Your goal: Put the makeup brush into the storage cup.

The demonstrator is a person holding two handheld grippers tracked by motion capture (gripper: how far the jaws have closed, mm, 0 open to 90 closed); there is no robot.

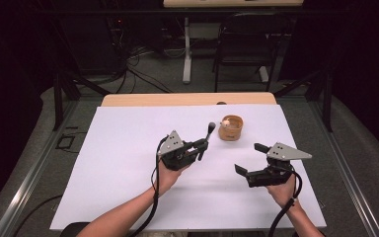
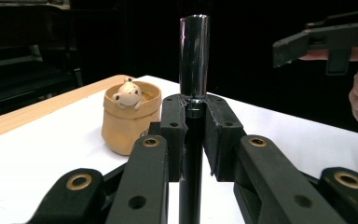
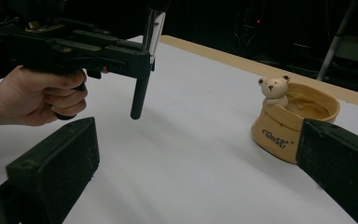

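Left tongs (image 1: 201,146) clamp upright metal rod (image 2: 193,51); right tongs (image 1: 249,159) wide, empty | bear pot (image 1: 231,127) beyond

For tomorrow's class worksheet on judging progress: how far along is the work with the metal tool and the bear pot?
Done: the left gripper has shut on the metal tool and holds it upright, clear of the white table. In hand: the tool hangs beside the bear pot, not yet in it. Left: probably setting the tool into the pot. The right gripper is open and holds nothing.
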